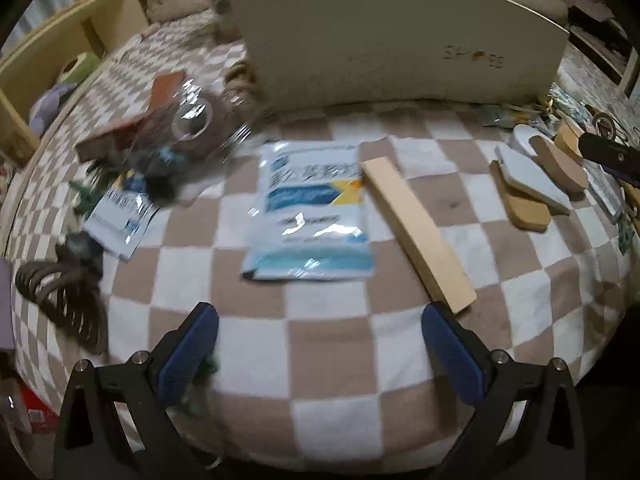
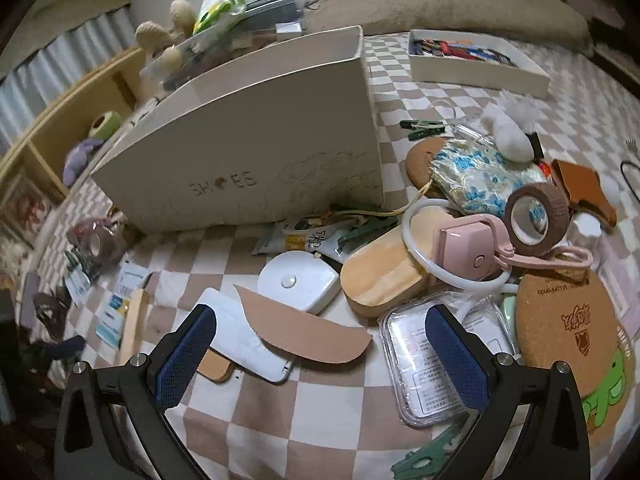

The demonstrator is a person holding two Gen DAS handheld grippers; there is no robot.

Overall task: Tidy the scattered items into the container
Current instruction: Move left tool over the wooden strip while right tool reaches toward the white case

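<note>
A white shoe box point(image 1: 392, 40) stands at the back of the checkered blanket; it also shows in the right wrist view point(image 2: 240, 144). My left gripper point(image 1: 320, 344) is open and empty, low over the blanket, in front of a blue-and-white packet point(image 1: 312, 208) and a pale wooden strip point(image 1: 416, 232). My right gripper point(image 2: 320, 356) is open and empty above a brown curved card point(image 2: 304, 332), a white flat device point(image 2: 244, 340) and a clear plastic case point(image 2: 432, 356). A white round box point(image 2: 298, 280), a wooden oval point(image 2: 380, 276) and a pink clip fan point(image 2: 468, 252) lie just beyond.
At left lie a clear bag with a tape roll point(image 1: 188, 128), a small packet point(image 1: 120, 220) and a dark hair claw point(image 1: 64, 296). At right lie a cork coaster point(image 2: 572, 332), a tape roll point(image 2: 536, 216), a floral pouch point(image 2: 480, 176) and a shallow white tray point(image 2: 476, 60).
</note>
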